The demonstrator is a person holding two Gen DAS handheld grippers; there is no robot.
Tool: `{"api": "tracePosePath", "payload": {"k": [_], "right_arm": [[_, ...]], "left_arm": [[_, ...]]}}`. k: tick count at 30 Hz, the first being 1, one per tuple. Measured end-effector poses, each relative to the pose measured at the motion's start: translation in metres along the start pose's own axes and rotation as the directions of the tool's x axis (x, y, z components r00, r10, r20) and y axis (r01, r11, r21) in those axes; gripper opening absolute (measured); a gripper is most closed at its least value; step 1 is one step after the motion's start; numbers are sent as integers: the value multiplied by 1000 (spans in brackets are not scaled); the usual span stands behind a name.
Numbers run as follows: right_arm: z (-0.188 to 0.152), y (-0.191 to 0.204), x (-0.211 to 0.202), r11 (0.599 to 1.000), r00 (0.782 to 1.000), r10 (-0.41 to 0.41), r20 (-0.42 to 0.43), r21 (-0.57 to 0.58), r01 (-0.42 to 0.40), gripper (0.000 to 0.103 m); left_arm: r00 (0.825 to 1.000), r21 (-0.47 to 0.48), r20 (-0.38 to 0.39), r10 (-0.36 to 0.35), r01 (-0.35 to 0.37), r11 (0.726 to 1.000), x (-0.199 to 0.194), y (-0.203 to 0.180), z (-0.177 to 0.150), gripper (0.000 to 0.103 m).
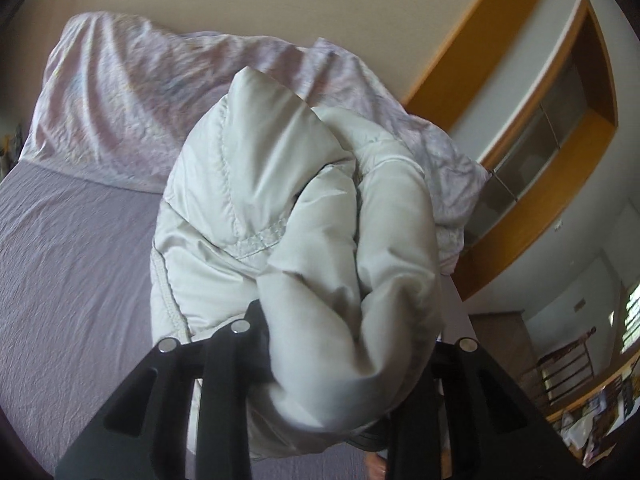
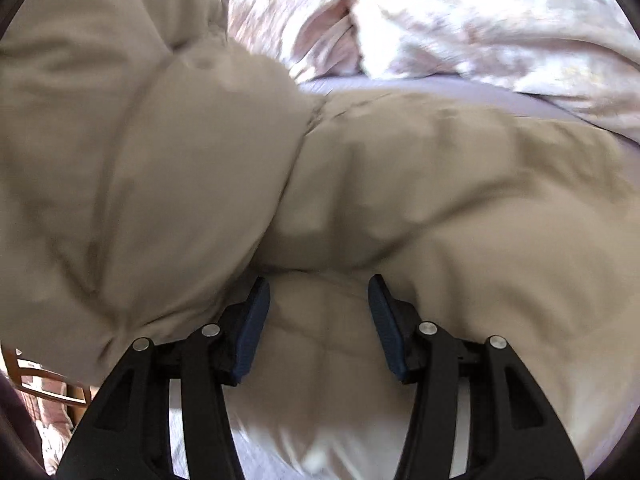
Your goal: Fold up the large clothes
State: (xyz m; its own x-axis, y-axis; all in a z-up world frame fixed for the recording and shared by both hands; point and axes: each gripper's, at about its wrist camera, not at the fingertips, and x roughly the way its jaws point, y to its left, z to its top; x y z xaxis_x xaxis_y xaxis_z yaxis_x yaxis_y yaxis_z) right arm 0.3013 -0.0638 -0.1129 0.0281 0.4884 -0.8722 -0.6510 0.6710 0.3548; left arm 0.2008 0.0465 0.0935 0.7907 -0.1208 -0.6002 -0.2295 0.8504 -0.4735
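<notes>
Bunching in the left hand-held gripper (image 1: 336,344), the jacket (image 1: 280,200) is clamped; right hand-held gripper (image 2: 318,320), half-open and empty, is poised directly above it.

A bunched fold of the pale grey-white padded jacket (image 1: 304,216) hides the fingertips of the left gripper (image 1: 340,344). In the right wrist view the jacket is blurred and cut off at the left edge. Small, smeared clutter on a wooden shelf (image 1: 600,408) cannot be made out.
</notes>
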Motion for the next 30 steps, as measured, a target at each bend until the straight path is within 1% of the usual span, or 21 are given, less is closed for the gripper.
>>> {"api": "tracePosePath", "payload": {"k": [3, 6, 7, 8, 9, 10, 15, 17, 20, 23, 24, 25, 27, 28, 30], "right_arm": [[-7, -29, -29, 999, 999, -13, 50, 46, 10, 54], [-14, -55, -51, 995, 996, -36, 83, 97, 27, 55], [-18, -65, -58, 992, 995, -53, 90, 121, 42, 57], [-21, -75, -65, 987, 993, -75, 94, 146, 61, 62], [-23, -83, -69, 984, 991, -90, 99, 165, 73, 65], [-27, -92, -75, 979, 989, -107, 105, 187, 86, 65], [-47, -133, -99, 949, 982, -154, 106, 294, 116, 65], [-55, -147, -108, 932, 978, -186, 97, 332, 145, 66], [-65, -162, -118, 912, 974, -204, 94, 379, 155, 66], [-76, -175, -130, 889, 970, -226, 95, 427, 165, 66], [-78, -179, -134, 883, 968, -231, 96, 438, 167, 66], [-79, -181, -136, 880, 967, -235, 97, 444, 169, 66], [-81, -184, -143, 874, 964, -244, 103, 453, 173, 66], [-82, -185, -148, 873, 963, -248, 107, 456, 174, 66], [-78, -188, -156, 871, 959, -255, 121, 459, 173, 66]], "left_arm": [[1000, 52, -25, -18, 19, 998, 15, -28, -7, 30], [997, 80, -61, -42, 47, 996, 33, -51, -15, 30], [996, 90, -77, -50, 57, 994, 41, -62, -18, 30], [994, 97, -90, -57, 66, 993, 47, -69, -21, 30], [993, 102, -102, -62, 73, 992, 53, -75, -22, 30], [991, 108, -117, -69, 82, 991, 60, -83, -25, 31], [978, 140, -190, -89, 117, 983, 92, -115, -39, 31], [972, 159, -220, -85, 122, 980, 104, -128, -47, 31], [960, 204, -272, -66, 125, 971, 124, -150, -64, 33], [950, 250, -308, -46, 127, 960, 136, -168, -78, 41], [948, 258, -314, -44, 130, 957, 138, -173, -80, 46], [947, 261, -318, -50, 138, 956, 135, -176, -82, 57], [938, 240, -332, -99, 185, 953, 130, -182, -82, 72], [937, 236, -331, -116, 201, 951, 125, -184, -79, 75], [935, 234, -330, -133, 218, 947, 113, -186, -73, 76]]}}
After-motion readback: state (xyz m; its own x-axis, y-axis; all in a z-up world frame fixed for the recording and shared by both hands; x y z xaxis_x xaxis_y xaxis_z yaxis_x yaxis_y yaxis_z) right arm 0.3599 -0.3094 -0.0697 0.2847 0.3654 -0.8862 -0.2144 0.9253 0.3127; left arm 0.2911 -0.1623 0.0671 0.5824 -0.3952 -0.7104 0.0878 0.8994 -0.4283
